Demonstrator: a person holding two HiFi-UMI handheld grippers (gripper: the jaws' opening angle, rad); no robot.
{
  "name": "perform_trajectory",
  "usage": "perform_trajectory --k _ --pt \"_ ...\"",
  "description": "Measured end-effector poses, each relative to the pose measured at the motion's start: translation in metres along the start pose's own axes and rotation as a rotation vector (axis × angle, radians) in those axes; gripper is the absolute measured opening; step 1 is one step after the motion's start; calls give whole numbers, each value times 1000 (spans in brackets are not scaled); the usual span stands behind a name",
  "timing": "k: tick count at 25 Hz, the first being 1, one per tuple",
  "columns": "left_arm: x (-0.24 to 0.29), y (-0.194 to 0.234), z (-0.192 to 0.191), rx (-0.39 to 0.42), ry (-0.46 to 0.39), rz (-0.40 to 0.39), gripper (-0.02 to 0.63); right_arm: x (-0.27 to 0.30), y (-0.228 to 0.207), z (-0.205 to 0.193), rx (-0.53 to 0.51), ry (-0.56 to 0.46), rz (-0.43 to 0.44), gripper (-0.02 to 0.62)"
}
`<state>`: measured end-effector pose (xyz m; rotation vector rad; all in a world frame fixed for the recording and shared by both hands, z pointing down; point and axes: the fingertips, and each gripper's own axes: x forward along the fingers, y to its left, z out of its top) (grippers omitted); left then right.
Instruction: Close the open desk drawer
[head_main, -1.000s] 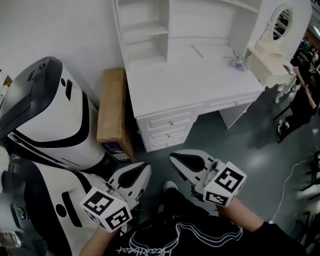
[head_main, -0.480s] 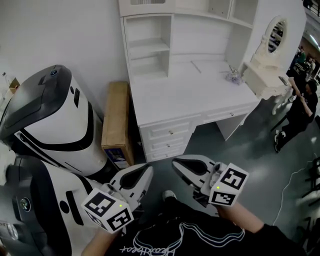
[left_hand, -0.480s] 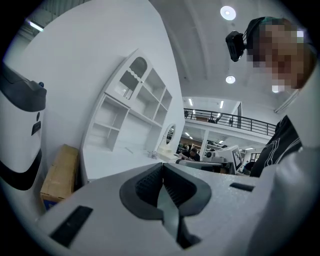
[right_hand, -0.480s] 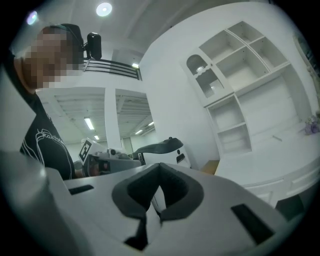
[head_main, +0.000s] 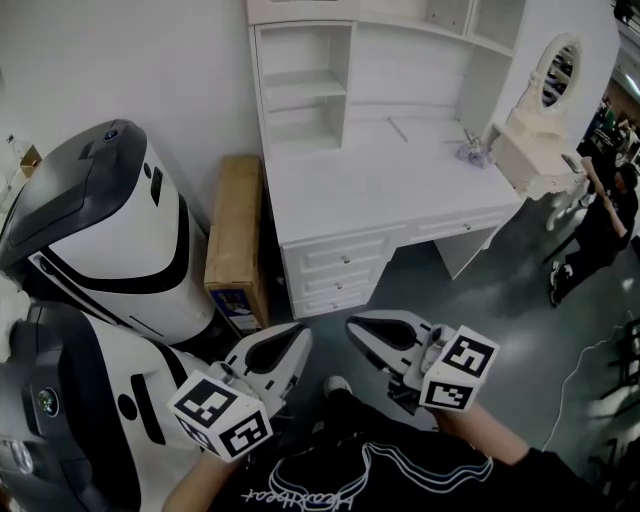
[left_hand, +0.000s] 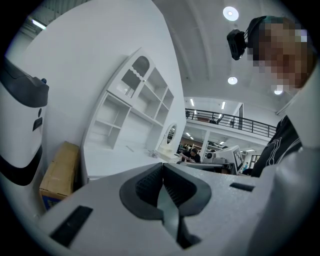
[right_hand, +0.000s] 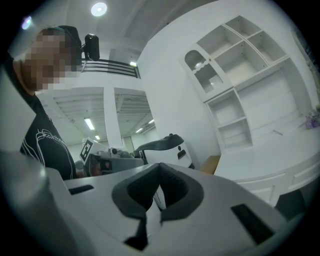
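Every drawer front I can make out sits flush. That goes for the stack of three drawers under the counter's front left corner and the long drawer along the front edge to the right. So the drawer seems to be lying shut, though a small gap wouldn't show from this far.

Left gripper and right gripper are held near the person's body, well away from the counter. Both have their jaws pressed together with nothing in them.

Any further push would mean walking up to that front edge first.

The counter looks like smooth white painted wood with panelled fronts and tiny round knobs. The gripper pads are dark ribbed rubber in pale plastic shells. A cardboard box leans by the left edge.
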<state>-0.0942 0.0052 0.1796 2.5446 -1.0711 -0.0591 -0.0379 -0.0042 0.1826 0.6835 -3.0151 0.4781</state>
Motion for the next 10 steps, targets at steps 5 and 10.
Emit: perform_trajectory --k 5,10 --pt "5 5 -5 -14 3 4 5 1 -8 -5 21 11 -6 5" --pt "16 9 -8 -24 12 3 5 1 -19 -8 32 24 -10 5"
